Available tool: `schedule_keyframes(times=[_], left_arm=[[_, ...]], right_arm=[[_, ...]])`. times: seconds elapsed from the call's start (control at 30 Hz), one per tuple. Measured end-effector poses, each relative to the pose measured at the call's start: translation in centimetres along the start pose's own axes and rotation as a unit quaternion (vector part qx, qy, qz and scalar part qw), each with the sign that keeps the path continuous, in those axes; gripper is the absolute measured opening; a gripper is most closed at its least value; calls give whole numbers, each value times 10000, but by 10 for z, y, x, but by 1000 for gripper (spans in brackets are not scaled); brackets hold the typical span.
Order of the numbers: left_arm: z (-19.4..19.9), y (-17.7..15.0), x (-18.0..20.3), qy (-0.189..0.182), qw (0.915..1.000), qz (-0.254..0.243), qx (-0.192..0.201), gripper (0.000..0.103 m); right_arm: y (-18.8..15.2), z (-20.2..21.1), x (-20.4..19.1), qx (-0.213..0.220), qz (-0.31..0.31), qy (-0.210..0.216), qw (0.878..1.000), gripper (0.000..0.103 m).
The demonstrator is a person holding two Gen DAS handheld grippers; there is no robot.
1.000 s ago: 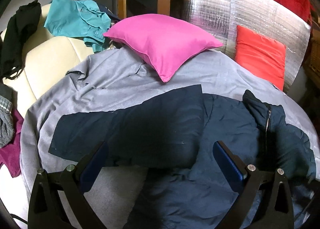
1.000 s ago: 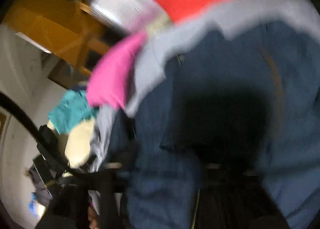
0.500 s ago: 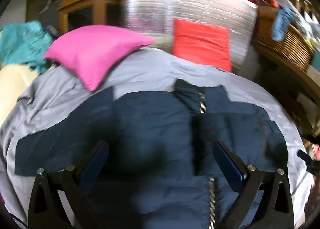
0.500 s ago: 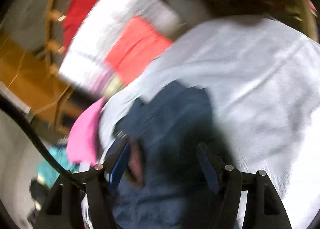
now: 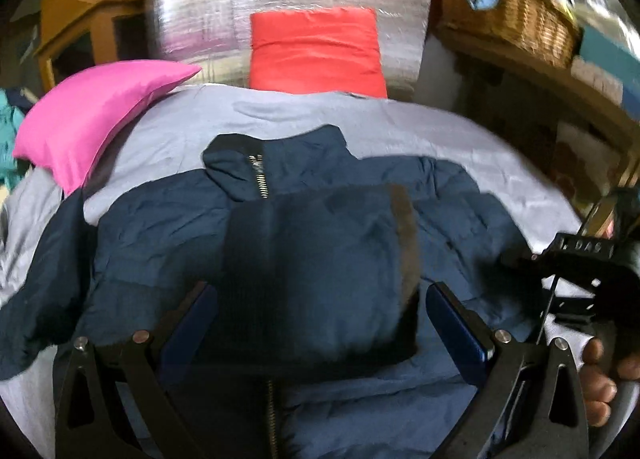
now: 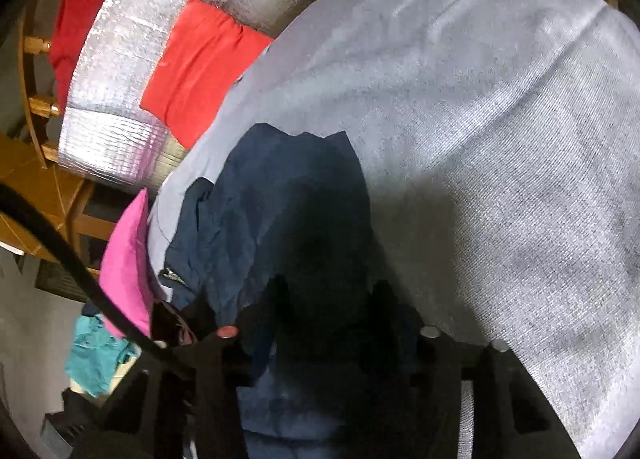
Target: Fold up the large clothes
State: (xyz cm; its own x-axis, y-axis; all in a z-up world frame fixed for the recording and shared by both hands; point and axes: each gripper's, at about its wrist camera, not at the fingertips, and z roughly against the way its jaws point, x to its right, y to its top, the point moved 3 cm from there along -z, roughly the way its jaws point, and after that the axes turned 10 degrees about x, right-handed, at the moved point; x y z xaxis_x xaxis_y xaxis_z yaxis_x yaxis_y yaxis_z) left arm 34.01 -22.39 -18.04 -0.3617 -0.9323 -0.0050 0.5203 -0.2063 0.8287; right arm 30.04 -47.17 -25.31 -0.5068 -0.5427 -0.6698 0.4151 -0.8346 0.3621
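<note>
My right hand-held gripper (image 6: 324, 299) has just been closing around the right part of the navy jacket (image 5: 280, 243) lying on the grey bed sheet (image 6: 500, 139), my left hand-held gripper (image 5: 320, 311) hovers released, and a thin pinch may slip from the puffy cloth.

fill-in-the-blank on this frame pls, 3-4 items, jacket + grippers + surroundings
1. The jacket lying on the grey sheet is dark ____.
2. The left gripper hovers over the jacket with its jaws ____.
3. In the right wrist view, the fabric between the right gripper's jaws belongs to the ____.
4. The pillow left of the jacket's collar is ____.

Missing words: blue; open; jacket; pink
</note>
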Motion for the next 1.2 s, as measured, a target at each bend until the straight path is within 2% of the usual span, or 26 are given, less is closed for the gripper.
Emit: schedule_keyframes(times=[0.1, 0.17, 0.23, 0.27, 0.33, 0.4, 0.5, 0.6, 0.7, 0.77, 0.83, 0.97, 1.07, 1.2], left_arm=[[-11, -8, 6, 444, 9979, -471, -50, 103], [-21, -16, 2, 655, 9960, -542, -274, 102], [-28, -20, -12, 498, 9973, -195, -502, 85], [-26, -19, -18, 469, 9975, -45, -530, 81], [-21, -13, -29, 416, 9980, 124, -454, 63], [-13, -7, -47, 369, 9976, 396, -439, 57], [0, -1, -73, 187, 9962, 743, -416, 57], [19, 3, -104, 164, 9951, 913, -338, 60], [35, 2, -131, 551, 9939, 934, -218, 62], [44, -1, -155, 711, 9920, 1034, -163, 69], [48, -6, -178, 646, 9878, 1403, -222, 76], [43, -21, -212, 361, 9768, 2042, -528, 76], [39, -27, -216, 63, 9717, 2282, -601, 76], [35, -29, -211, 132, 9758, 2099, -603, 76]], right_arm=[[-4, -7, -1, -74, -175, -9, 9998, 45], [-7, -6, 2, -134, -209, -41, 9997, 45], [-10, -8, 3, -174, -213, -47, 9996, 45], [-10, -7, 3, -169, -210, -55, 9996, 45], [-11, -8, 1, -134, -188, -93, 9997, 45], [-12, -8, -1, -88, -142, -153, 9997, 45], [-12, -8, -4, -50, -59, -204, 9998, 45], [-11, -8, -4, -34, -20, -194, 9998, 47], [-11, -7, -4, 8, 50, -221, 9997, 48], [-11, -7, -5, 28, 69, -242, 9997, 50], [-12, -8, -5, 34, 89, -261, 9996, 53], [-13, -10, -8, 33, 171, -282, 9994, 58], [-13, -12, -9, 45, 226, -283, 9993, 60], [-14, -15, -12, 92, 363, -228, 9990, 62]])
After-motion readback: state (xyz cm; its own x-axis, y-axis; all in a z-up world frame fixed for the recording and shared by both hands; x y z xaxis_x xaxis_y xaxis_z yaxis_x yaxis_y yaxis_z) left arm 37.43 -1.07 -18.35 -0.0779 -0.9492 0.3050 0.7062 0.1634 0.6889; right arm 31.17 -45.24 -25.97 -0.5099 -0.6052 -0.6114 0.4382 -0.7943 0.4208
